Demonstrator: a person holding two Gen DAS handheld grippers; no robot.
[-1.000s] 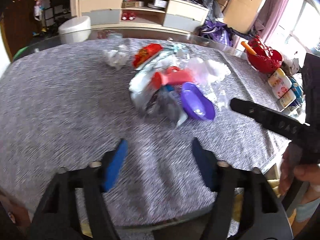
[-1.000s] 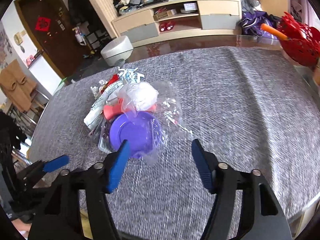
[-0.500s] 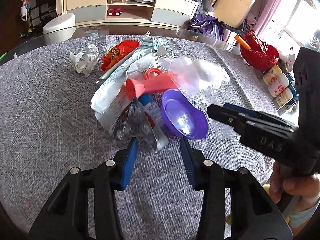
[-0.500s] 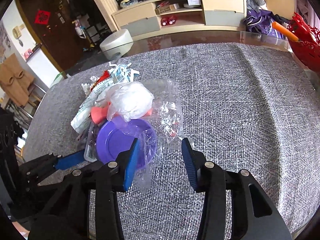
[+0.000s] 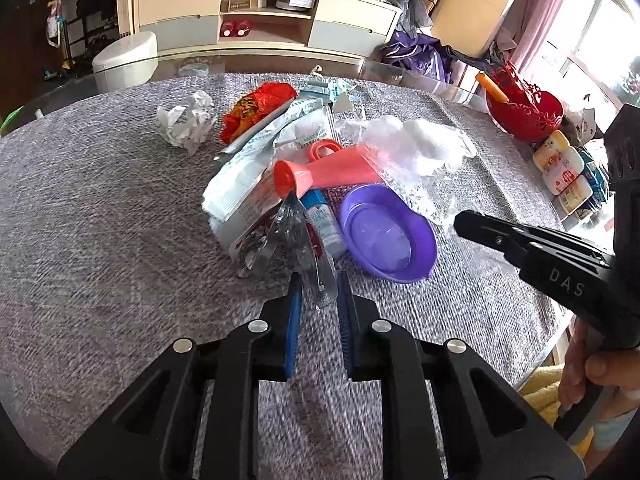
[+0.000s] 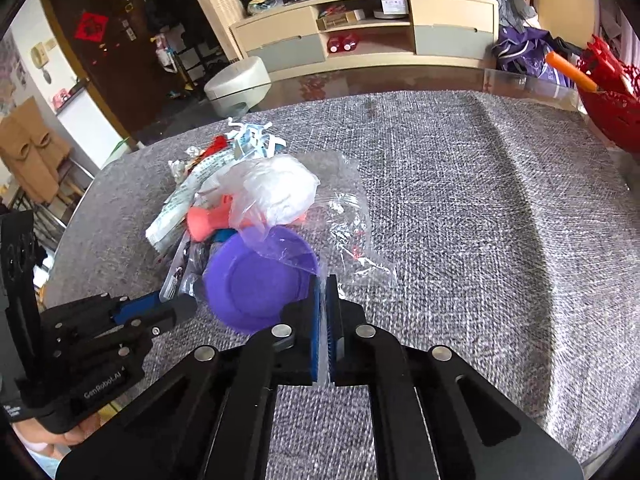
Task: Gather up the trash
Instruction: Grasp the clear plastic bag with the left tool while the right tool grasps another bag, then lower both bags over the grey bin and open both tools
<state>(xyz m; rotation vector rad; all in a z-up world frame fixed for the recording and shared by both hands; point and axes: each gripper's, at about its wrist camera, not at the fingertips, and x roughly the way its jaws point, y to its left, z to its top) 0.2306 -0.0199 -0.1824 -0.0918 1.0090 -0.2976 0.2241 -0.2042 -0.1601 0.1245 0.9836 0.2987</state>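
Left gripper now: its blue pads have just been closing, a narrow gap remains, and the tip of a crinkled clear wrapper pokes into that gap — whether the pads actually press on it, I cannot tell. Right gripper: pads have snapped together on the edge of a clear plastic bag, right beside the rim of the purple bowl. The bowl sits tipped on its side at the near edge of the trash pile, in the middle of the grey tablecloth.

In that pile — a pink funnel, a white plastic bag, a white printed packet, a red snack wrapper, and a crumpled paper ball just apart on the left.

Writing: "DAS" on the right gripper's body in the left view, "GenRobot.AI" on the left gripper's body in the right view. Print on the packets is too small to read.
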